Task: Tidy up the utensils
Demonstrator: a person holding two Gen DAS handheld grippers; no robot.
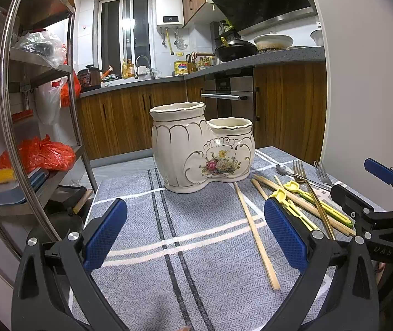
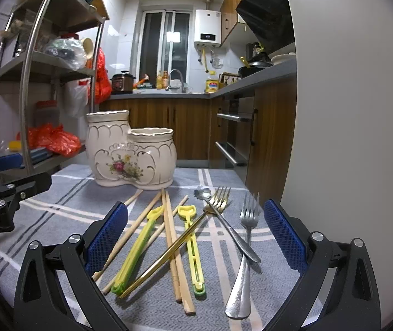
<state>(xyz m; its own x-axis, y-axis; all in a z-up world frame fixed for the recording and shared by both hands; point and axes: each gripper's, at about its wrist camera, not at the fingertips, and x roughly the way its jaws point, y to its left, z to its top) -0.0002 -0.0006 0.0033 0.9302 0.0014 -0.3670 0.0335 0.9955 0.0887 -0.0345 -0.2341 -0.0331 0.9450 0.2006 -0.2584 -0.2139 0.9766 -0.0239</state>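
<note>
A cream two-compartment ceramic holder (image 1: 200,149) (image 2: 132,154) with a flower print stands on the striped grey cloth (image 1: 196,275), both compartments showing nothing inside. My left gripper (image 1: 195,234) is open in front of it, with nothing between its fingers. My right gripper (image 2: 196,237) (image 1: 353,178) is open over the utensil pile, touching nothing. The pile holds wooden chopsticks (image 2: 181,281), two yellow-green clips (image 2: 193,253), a gold fork (image 2: 218,200), a silver fork (image 2: 248,218) and a silver spoon (image 2: 202,193). One chopstick (image 1: 255,234) lies apart, nearer the left gripper (image 2: 28,171).
A steel shelf rack (image 1: 30,138) with orange bags stands close on the left of the table. A white wall (image 2: 348,138) runs along the right edge. Wooden kitchen cabinets and an oven (image 1: 229,96) lie beyond the table's far edge.
</note>
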